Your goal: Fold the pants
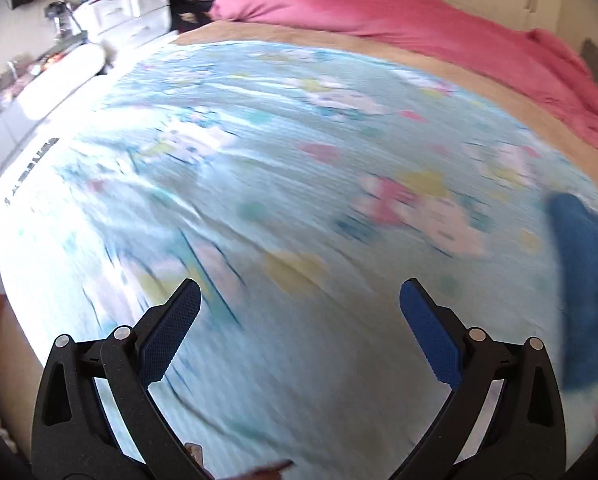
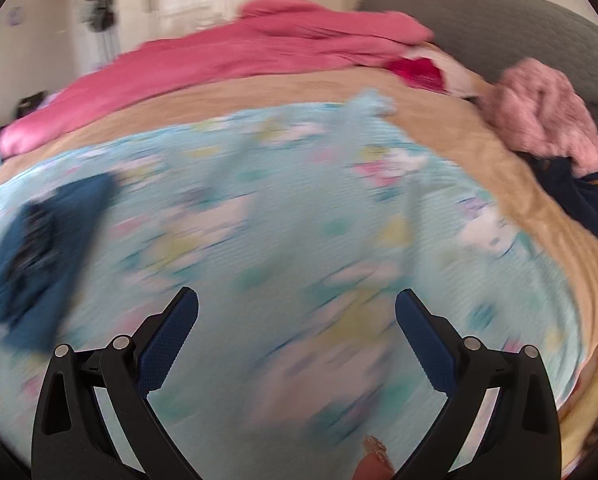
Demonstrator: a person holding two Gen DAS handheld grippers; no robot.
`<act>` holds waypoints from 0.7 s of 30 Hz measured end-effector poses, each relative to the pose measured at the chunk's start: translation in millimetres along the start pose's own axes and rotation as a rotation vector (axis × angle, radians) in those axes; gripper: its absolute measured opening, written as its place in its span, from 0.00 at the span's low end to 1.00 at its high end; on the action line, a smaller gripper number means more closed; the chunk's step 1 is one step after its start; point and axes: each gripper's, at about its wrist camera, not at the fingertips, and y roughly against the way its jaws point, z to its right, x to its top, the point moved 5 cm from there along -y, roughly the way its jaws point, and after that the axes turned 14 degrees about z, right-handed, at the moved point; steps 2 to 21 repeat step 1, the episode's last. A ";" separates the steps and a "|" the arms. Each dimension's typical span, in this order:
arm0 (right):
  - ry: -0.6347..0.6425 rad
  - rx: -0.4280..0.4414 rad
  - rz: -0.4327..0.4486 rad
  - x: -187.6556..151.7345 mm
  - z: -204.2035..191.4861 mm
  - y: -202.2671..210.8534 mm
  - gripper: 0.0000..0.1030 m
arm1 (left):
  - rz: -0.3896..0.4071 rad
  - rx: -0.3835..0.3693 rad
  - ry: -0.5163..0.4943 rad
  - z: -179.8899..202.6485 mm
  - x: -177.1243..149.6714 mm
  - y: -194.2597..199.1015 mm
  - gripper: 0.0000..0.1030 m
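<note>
Dark blue pants point(image 2: 39, 256) lie bunched on a light blue patterned sheet point(image 2: 299, 220) at the left of the right wrist view. They also show at the right edge of the left wrist view point(image 1: 583, 288). My left gripper point(image 1: 299, 300) is open and empty above the sheet point(image 1: 259, 180), left of the pants. My right gripper point(image 2: 297, 308) is open and empty above the sheet, right of the pants. Both views are blurred.
A pink duvet point(image 1: 419, 12) lies along the far side of the bed. A fluffy pink garment point(image 2: 547, 112) and a dark garment point(image 2: 591, 204) lie at the right. A grey headboard point(image 2: 499, 28) stands behind. White drawers point(image 1: 127, 4) stand at the far left.
</note>
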 end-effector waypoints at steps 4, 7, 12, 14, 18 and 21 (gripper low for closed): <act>-0.010 -0.060 -0.010 6.8 20.9 -18.4 0.96 | -0.031 0.043 0.001 -11.6 7.7 -22.8 0.91; -0.010 -0.060 -0.010 6.8 20.9 -18.4 0.96 | -0.031 0.043 0.001 -11.6 7.7 -22.8 0.91; -0.010 -0.060 -0.010 6.8 20.9 -18.4 0.96 | -0.031 0.043 0.001 -11.6 7.7 -22.8 0.91; -0.010 -0.060 -0.010 6.8 20.9 -18.4 0.96 | -0.031 0.043 0.001 -11.6 7.7 -22.8 0.91; -0.010 -0.060 -0.010 6.8 20.9 -18.4 0.96 | -0.031 0.043 0.001 -11.6 7.7 -22.8 0.91; -0.010 -0.060 -0.010 6.8 20.9 -18.4 0.96 | -0.031 0.043 0.001 -11.6 7.7 -22.8 0.91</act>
